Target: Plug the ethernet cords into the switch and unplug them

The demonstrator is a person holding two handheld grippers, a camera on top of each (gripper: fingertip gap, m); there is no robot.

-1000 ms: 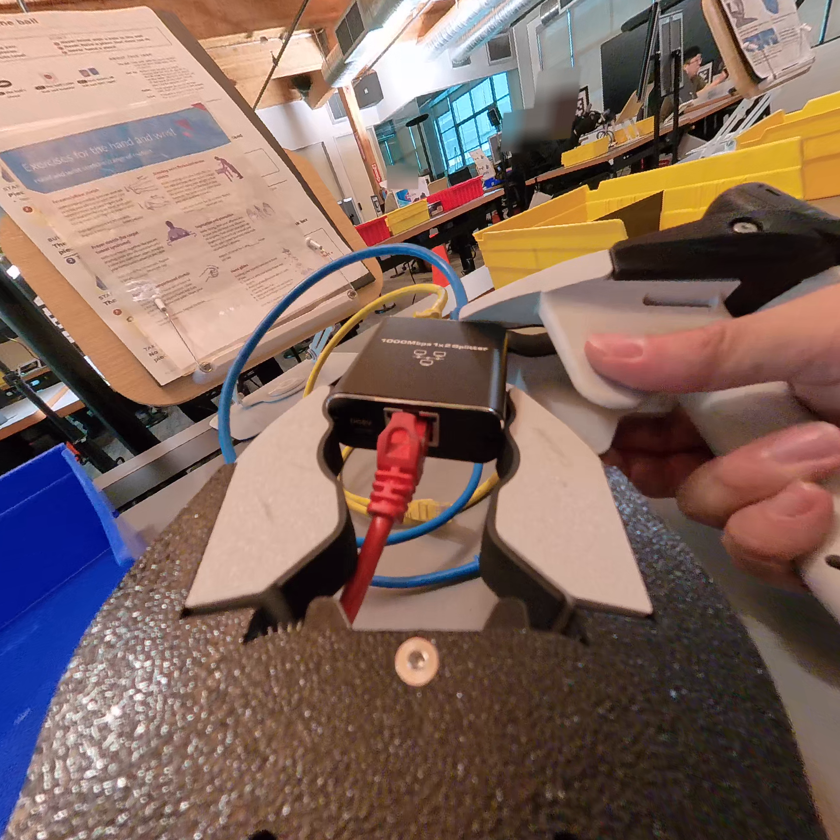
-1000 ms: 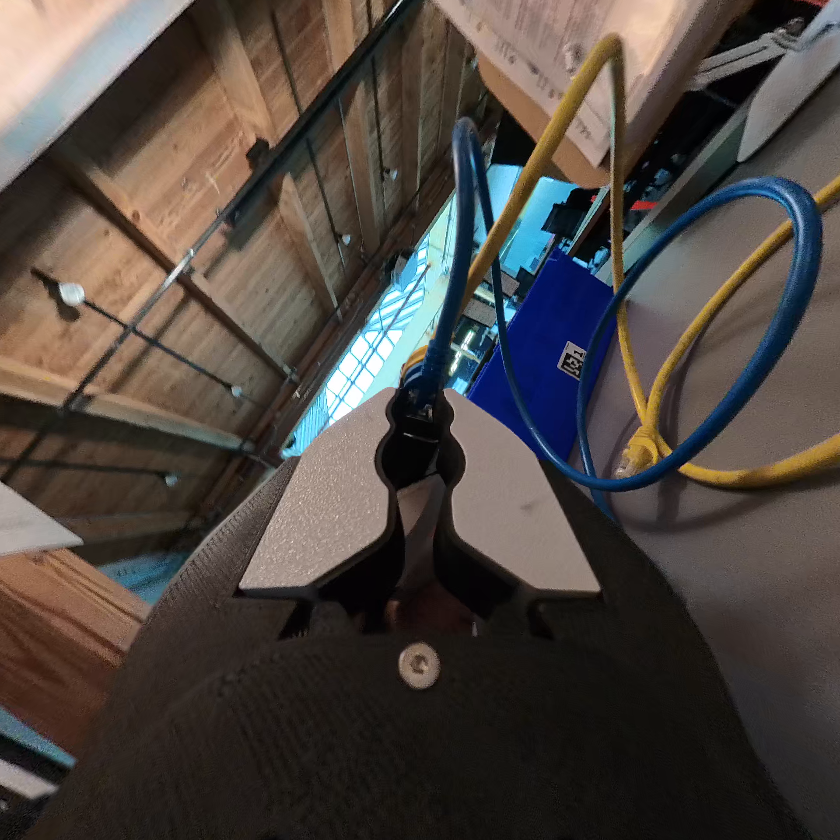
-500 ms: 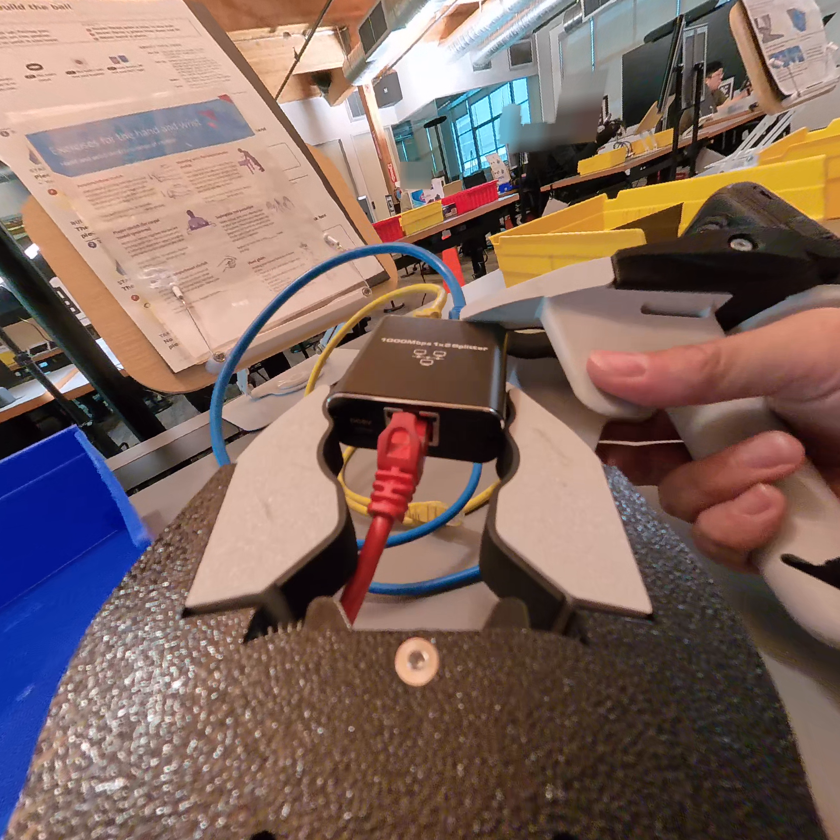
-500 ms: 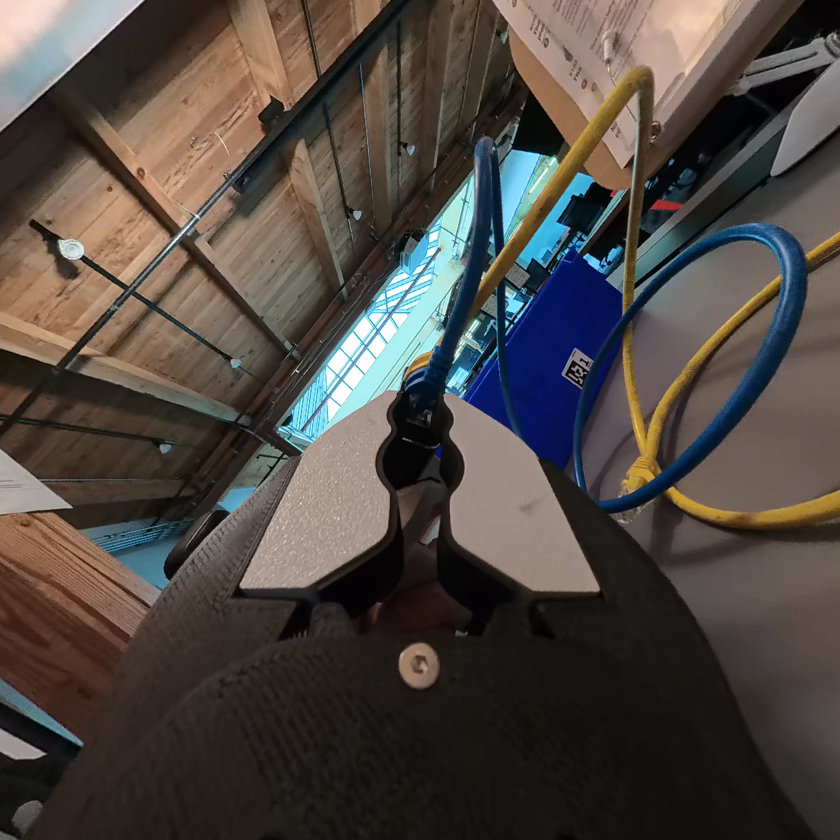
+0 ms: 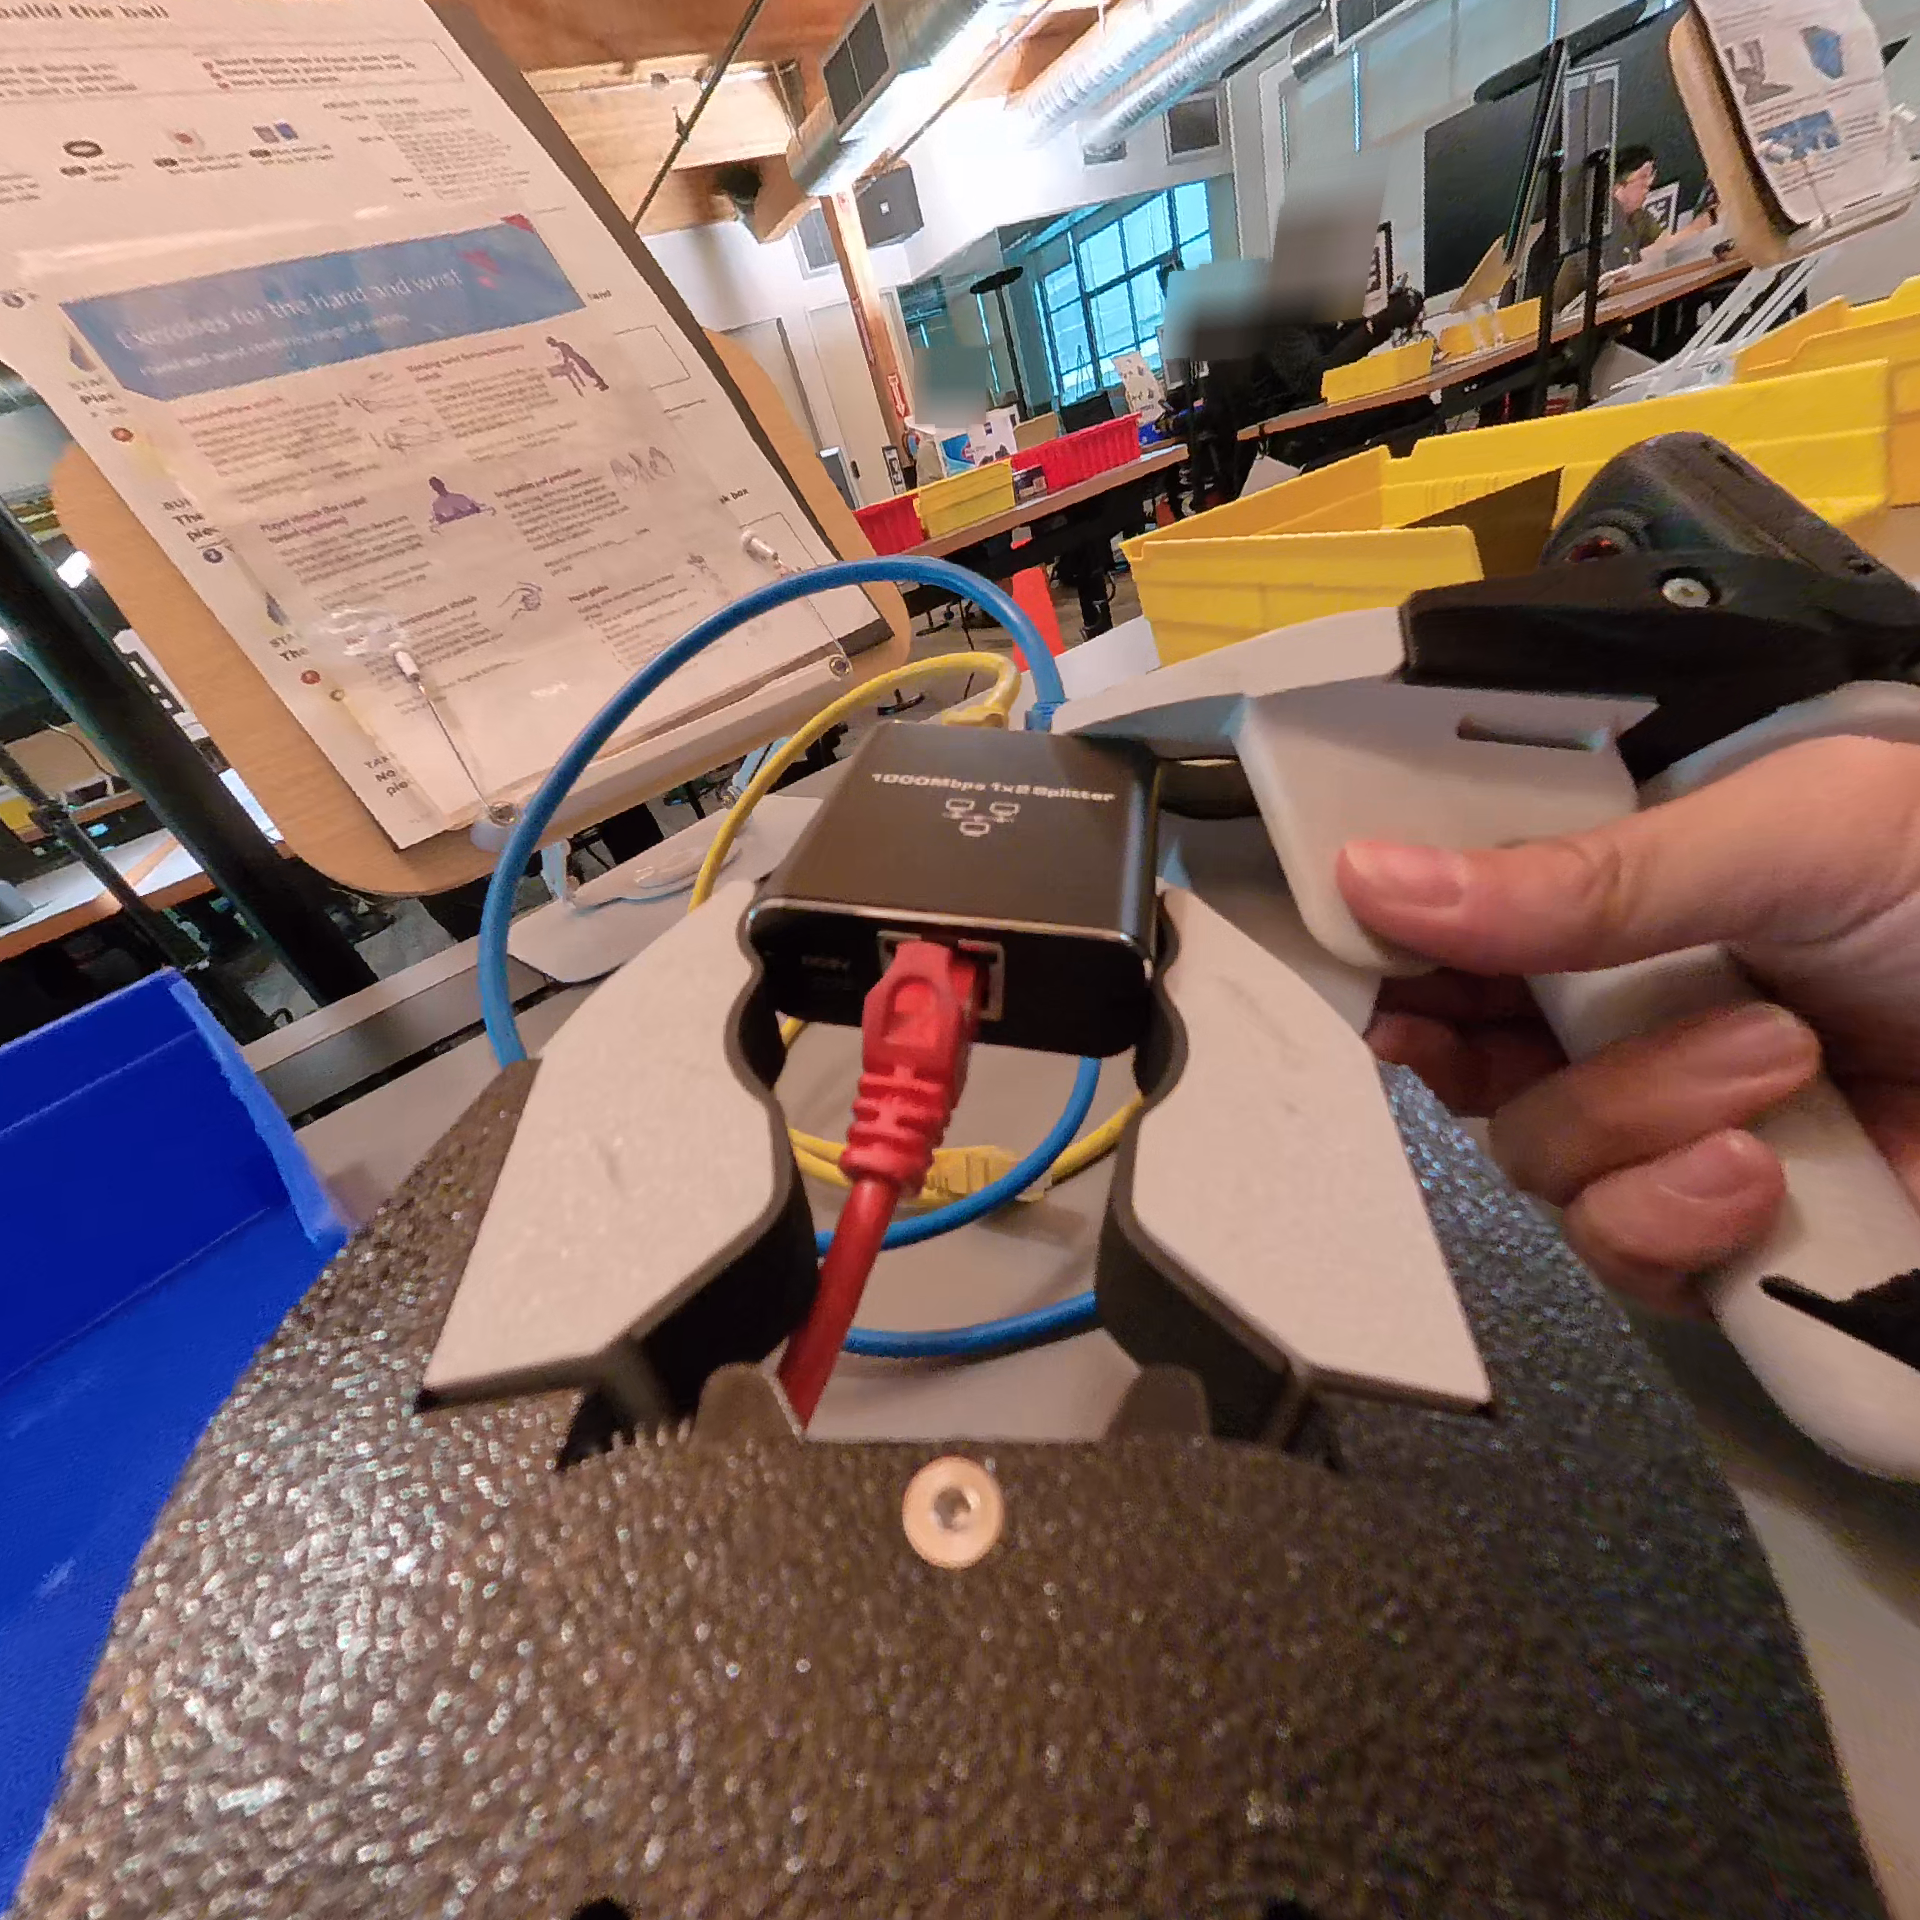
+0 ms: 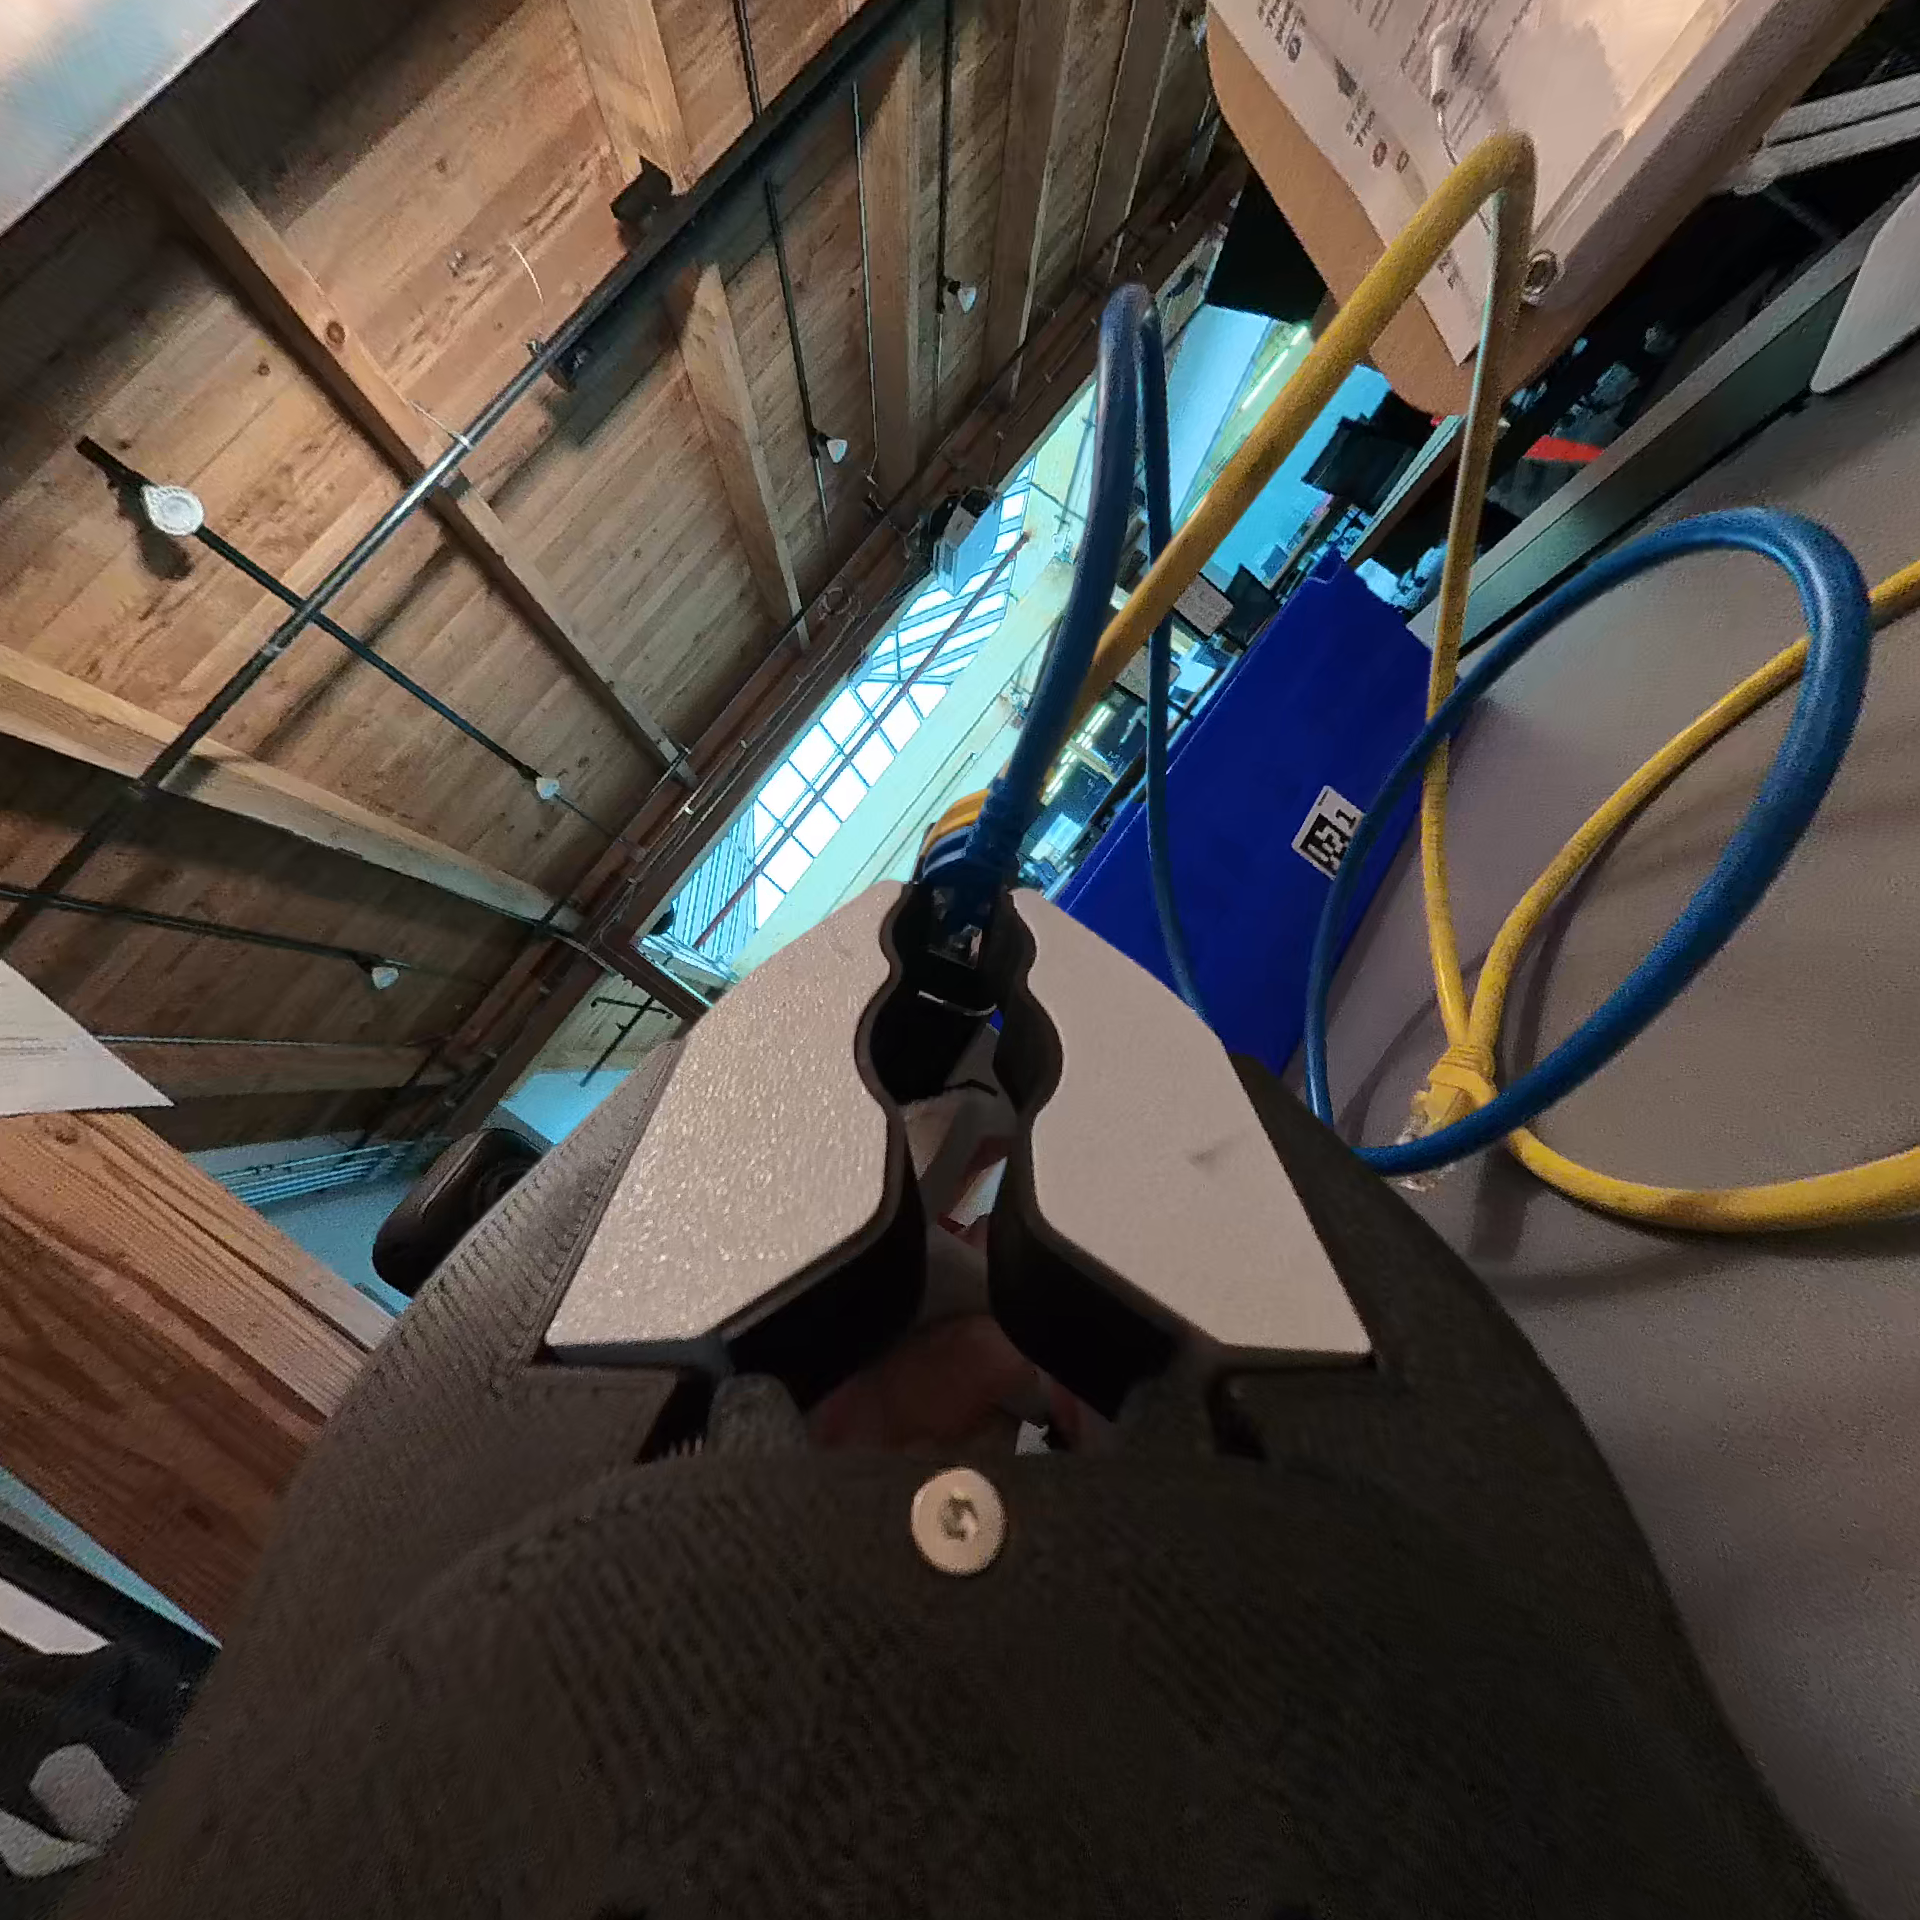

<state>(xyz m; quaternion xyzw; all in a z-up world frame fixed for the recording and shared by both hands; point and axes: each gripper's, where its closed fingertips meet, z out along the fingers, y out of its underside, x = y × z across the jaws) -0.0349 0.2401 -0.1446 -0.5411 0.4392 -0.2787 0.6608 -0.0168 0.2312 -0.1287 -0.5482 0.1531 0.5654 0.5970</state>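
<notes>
Item: we clamp the switch (image 5: 977,831) in our left gripper (image 5: 951,997), red cord (image 5: 883,1132) seated; our right gripper (image 6: 951,966) pinches the blue plug (image 6: 961,914). Step: plugging in, or just unplugged — we cannot tell which.

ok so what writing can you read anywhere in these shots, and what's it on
I won't copy the wording; this is what bears it.
black switch, in the left gripper: sharp white print and a small diagram on top.
laminated sheet on the wooden board: blue banner, small printed paragraphs.
blue bin: white sticker with a black code.
second sheet, far right: too blurred.
blue cord in the right gripper: none seen.
</notes>
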